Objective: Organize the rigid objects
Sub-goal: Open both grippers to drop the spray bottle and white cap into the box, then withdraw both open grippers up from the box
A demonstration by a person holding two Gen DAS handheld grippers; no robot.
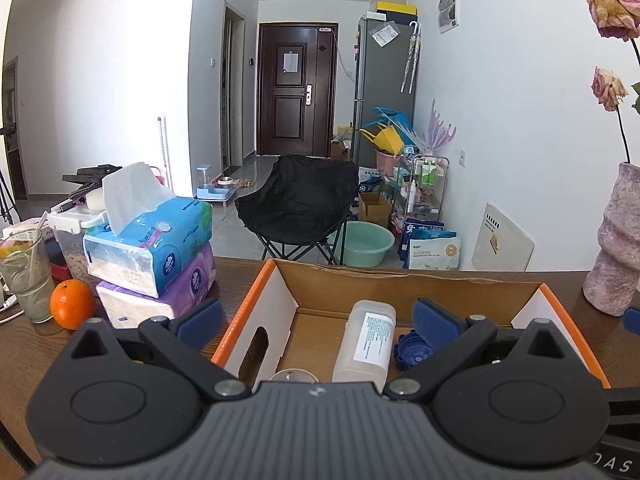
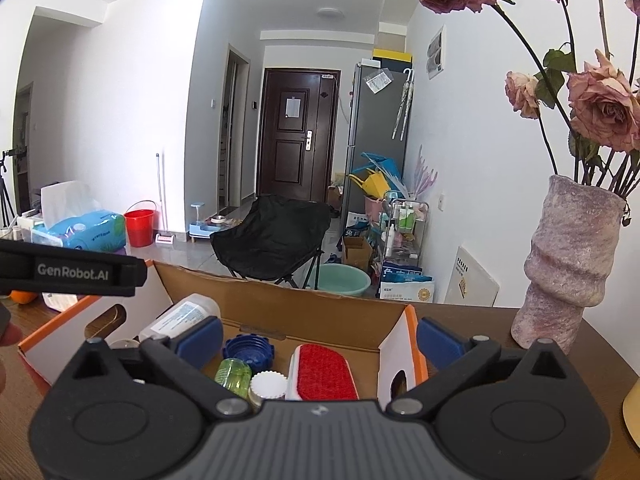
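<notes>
Both grippers are hanging spread wide and empty over an open cardboard box (image 1: 404, 280) on a brown wooden table (image 1: 24, 344). The left gripper (image 1: 318, 318) is straddling the box's left wall, one blue pad outside it, the other above the box floor. Between those pads a clear bottle (image 1: 368, 340) with a white label is lying on its side, touched by neither; a blue ribbed cap (image 1: 412, 354) is sitting just to its right.

The right gripper (image 2: 320, 338) is straddling the right wall of the box (image 2: 280, 312), its fingers released with nothing between the pads. Under it a red-faced brush (image 2: 326, 372) is lying flat on the box floor, beside a white ridged lid (image 2: 269, 385), a green bottle (image 2: 233, 374) and the cap (image 2: 248, 350). The clear bottle (image 2: 180, 316) is resting toward the far left corner.

Outside the box on the left, two tissue packs (image 1: 152, 256) are stacked, an orange (image 1: 72, 304) and a drinking glass (image 1: 24, 276) standing near them. On the right a mottled pink vase (image 2: 568, 264) of dried roses (image 2: 604, 108) is standing on the table, close to the box. Beyond the table's edge, a black folding chair (image 1: 300, 204) and a green basin (image 1: 366, 240) are sitting on the tiled floor, with a dark door (image 1: 296, 88) at the end of the hall.
</notes>
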